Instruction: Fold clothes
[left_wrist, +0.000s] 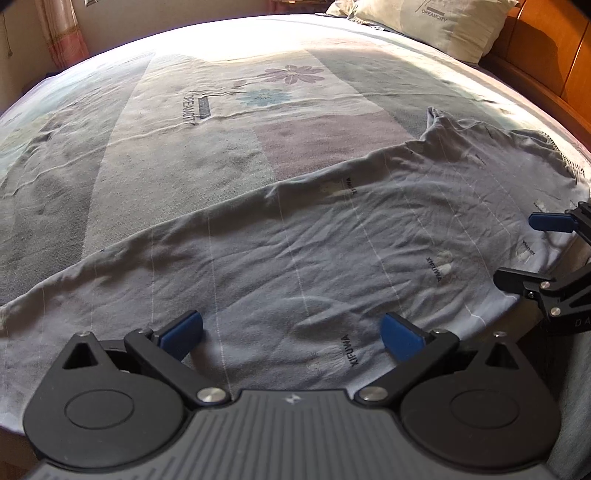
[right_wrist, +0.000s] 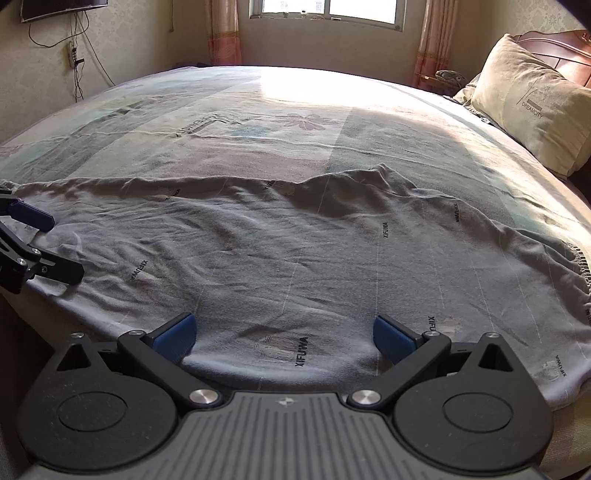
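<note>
Jaws spread on both grippers, grey garment (left_wrist: 295, 236) flat beneath them.

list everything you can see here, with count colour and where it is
garment: 1, grey with XIFUWA print, spread flat along near edge of bed
bedsheet: 1, pale patchwork with flower print, covers bed
pillow: 1, beige, at headboard end
headboard: 1, orange-brown wood, behind pillow
window: 1, bright, far wall
curtains: 2, pinkish, either side of window
screen: 1, black, wall top left
left gripper: 1, black with blue pads, open over garment
right gripper: 1, same, open at garment edge
</note>
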